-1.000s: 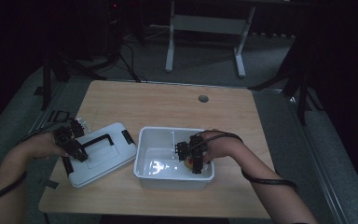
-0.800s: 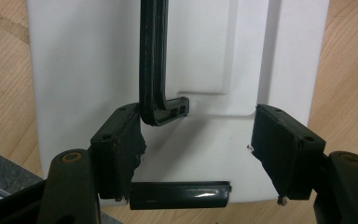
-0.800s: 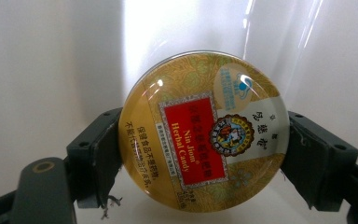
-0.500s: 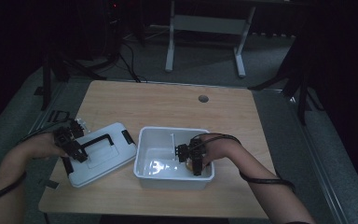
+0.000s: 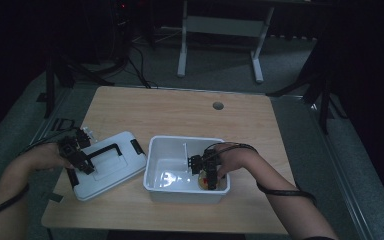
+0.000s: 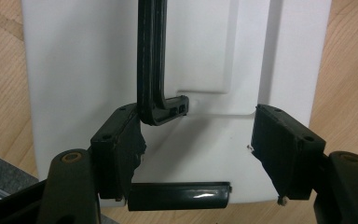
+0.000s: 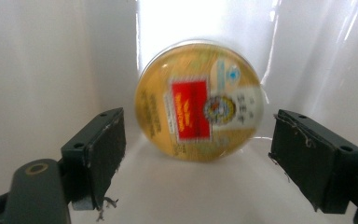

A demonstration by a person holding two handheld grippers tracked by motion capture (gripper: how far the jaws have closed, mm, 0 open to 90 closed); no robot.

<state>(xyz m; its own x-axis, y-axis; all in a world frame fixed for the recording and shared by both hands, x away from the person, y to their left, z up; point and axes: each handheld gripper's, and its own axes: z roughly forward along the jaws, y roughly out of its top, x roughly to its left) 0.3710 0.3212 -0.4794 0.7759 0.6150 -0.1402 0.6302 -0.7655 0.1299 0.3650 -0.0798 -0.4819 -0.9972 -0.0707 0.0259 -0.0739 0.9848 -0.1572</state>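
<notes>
High view: R gripper (image 5: pixel 203 172) is down in the white bin (image 5: pixel 170 150), by the yellow tin (image 5: pixel 207 183). L gripper (image 5: pixel 80 155) sits on the lid (image 5: pixel 122 167).

L gripper view: jaws apart, one touching the black handle (image 6: pixel 150 60).

R gripper view: jaws wide apart; tin (image 7: pixel 199 100) is straight ahead, in the corner, not held.

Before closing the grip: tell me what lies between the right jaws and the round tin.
Nothing. In the right gripper view the open right gripper faces the tin across bare white bin floor.
</notes>
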